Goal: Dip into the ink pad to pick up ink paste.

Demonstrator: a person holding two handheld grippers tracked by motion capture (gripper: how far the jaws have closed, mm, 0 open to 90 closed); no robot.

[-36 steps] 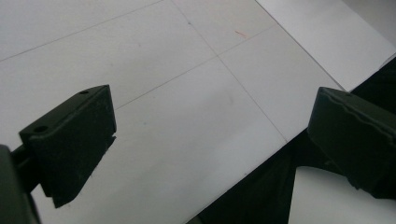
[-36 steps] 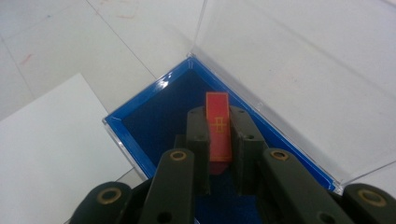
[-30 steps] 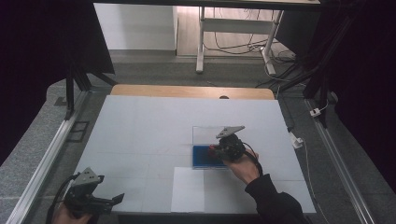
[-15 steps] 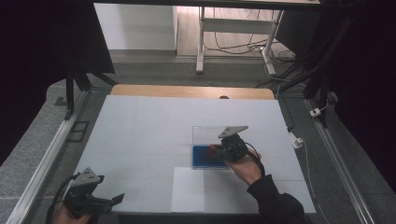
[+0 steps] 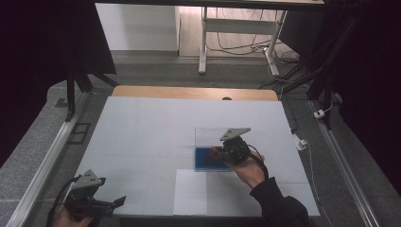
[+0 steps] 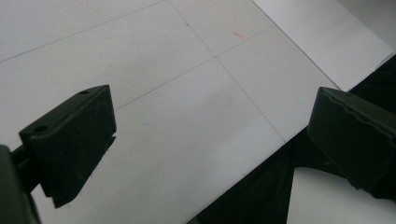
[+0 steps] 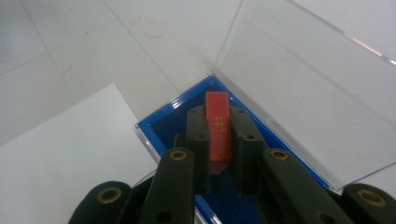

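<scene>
A clear-lidded case with a blue lining (image 5: 207, 159) (image 7: 173, 122) lies open on the white table, its transparent lid (image 7: 299, 88) (image 5: 213, 137) standing up at the far side. My right gripper (image 5: 218, 152) (image 7: 218, 122) reaches over the blue tray, shut on a small red block with yellow markings (image 7: 218, 127), held lengthwise between the two pads. The block hangs just above the blue lining near its back corner. My left gripper (image 5: 119, 201) (image 6: 210, 135) rests at the table's near-left corner, open, with nothing between its jaws.
A white paper sheet (image 5: 191, 191) (image 7: 60, 158) lies in front of the case, near the table's front edge. A wooden strip (image 5: 194, 92) borders the far side of the table. Metal rails run along both sides.
</scene>
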